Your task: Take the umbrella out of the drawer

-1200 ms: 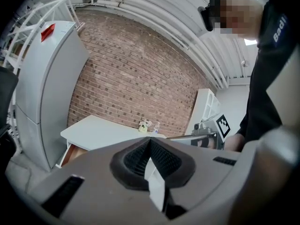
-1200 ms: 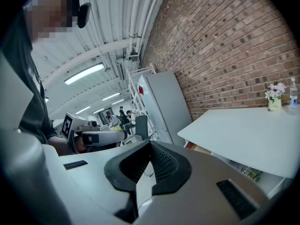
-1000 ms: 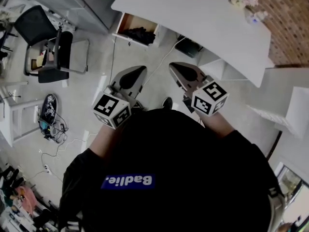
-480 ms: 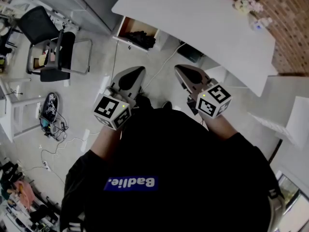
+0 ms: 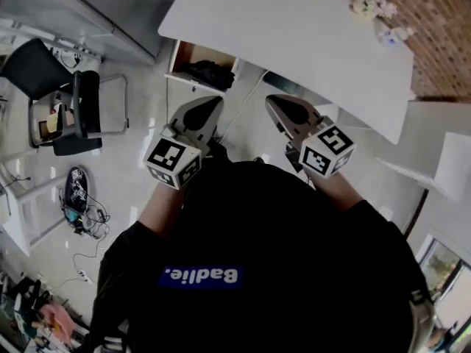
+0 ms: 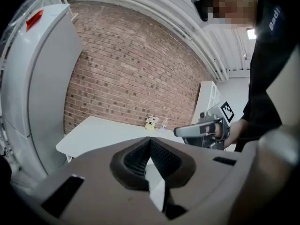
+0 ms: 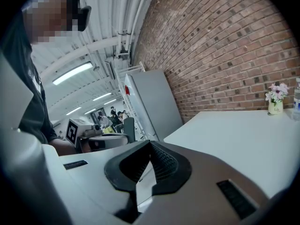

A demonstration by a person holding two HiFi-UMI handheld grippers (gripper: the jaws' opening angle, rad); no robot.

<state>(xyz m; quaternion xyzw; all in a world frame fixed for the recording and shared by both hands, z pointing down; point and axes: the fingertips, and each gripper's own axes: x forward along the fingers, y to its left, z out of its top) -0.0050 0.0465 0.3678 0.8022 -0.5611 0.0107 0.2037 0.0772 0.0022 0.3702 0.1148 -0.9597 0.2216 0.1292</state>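
Observation:
Under the left end of the white table (image 5: 309, 28), a wooden drawer (image 5: 180, 54) stands pulled open. A dark folded umbrella (image 5: 208, 73) lies inside it. My left gripper (image 5: 212, 101) is held above the floor, a short way in front of the drawer, its tip pointing toward it. Its jaws are shut with nothing between them, as the left gripper view (image 6: 150, 142) also shows. My right gripper (image 5: 274, 99) is level with it to the right, shut and empty too (image 7: 150, 146). Each gripper view shows the other gripper beside it.
A black office chair (image 5: 70, 109) stands at the left, and cables (image 5: 81, 197) lie on the floor below it. A grey cabinet (image 5: 103, 6) stands beside the table's left end. A small flower vase (image 5: 366, 4) and a bottle (image 5: 390, 34) sit near the brick wall.
Both grippers have been carried forward toward the table together. The open drawer now lies closer to their tips. The jaws stayed shut.

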